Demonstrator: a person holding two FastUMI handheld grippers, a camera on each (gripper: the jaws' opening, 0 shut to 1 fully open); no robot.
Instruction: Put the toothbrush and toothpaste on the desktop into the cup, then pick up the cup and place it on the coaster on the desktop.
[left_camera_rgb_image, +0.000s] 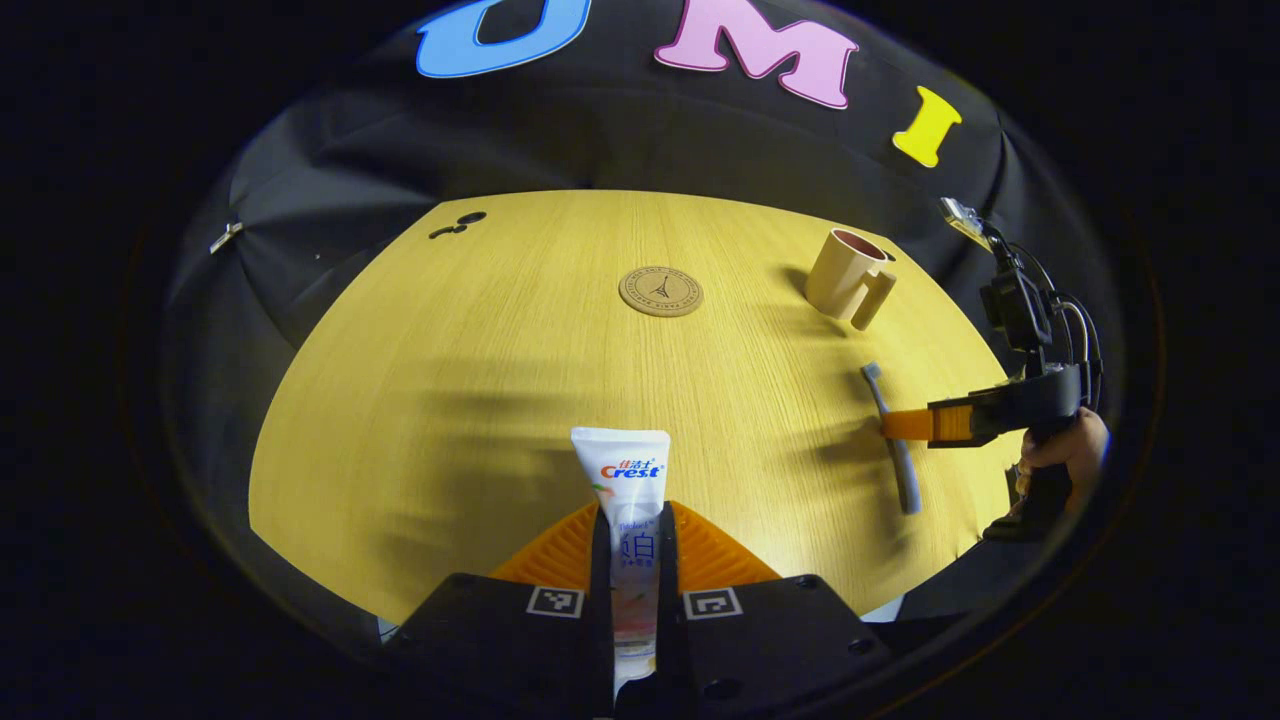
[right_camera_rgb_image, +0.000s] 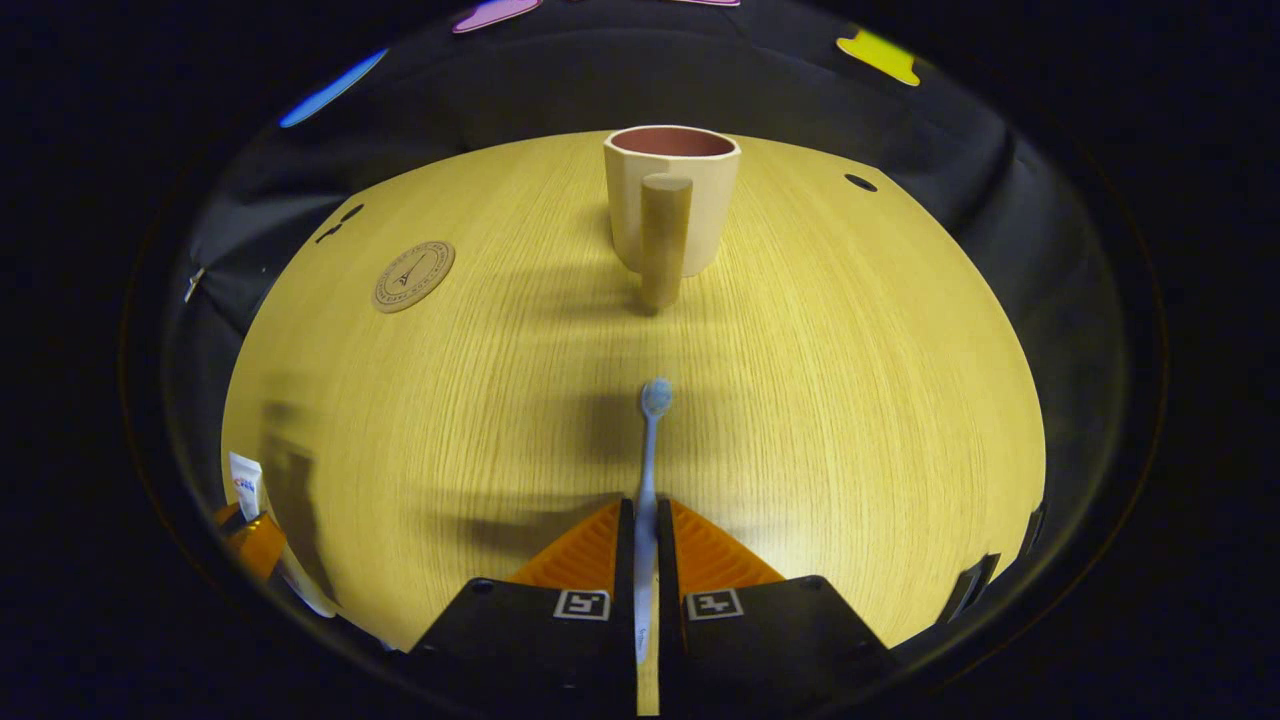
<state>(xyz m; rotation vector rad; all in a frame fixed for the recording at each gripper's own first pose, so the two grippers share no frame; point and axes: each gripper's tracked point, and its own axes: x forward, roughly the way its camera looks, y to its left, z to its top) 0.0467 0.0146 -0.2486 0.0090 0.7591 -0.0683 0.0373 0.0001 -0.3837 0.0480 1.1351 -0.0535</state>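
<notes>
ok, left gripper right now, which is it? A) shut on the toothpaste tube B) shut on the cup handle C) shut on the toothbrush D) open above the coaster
A: in the left gripper view the left gripper has both fingers pressed against the toothpaste tube, while the toothbrush sits between the right gripper fingers, and the cup and coaster stand untouched farther back on the desktop.

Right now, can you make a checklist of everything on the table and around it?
Surface: wooden desktop, bare wood grain.
Job's things: toothpaste in left gripper; toothbrush in right gripper; cup upright, nothing seen inside; coaster bare.
Clutter: nothing seen.
Grippers: both shut on their items.
Cables: black leads on the right gripper.
Surroundings: black cloth wall; holes in the desktop.
</notes>
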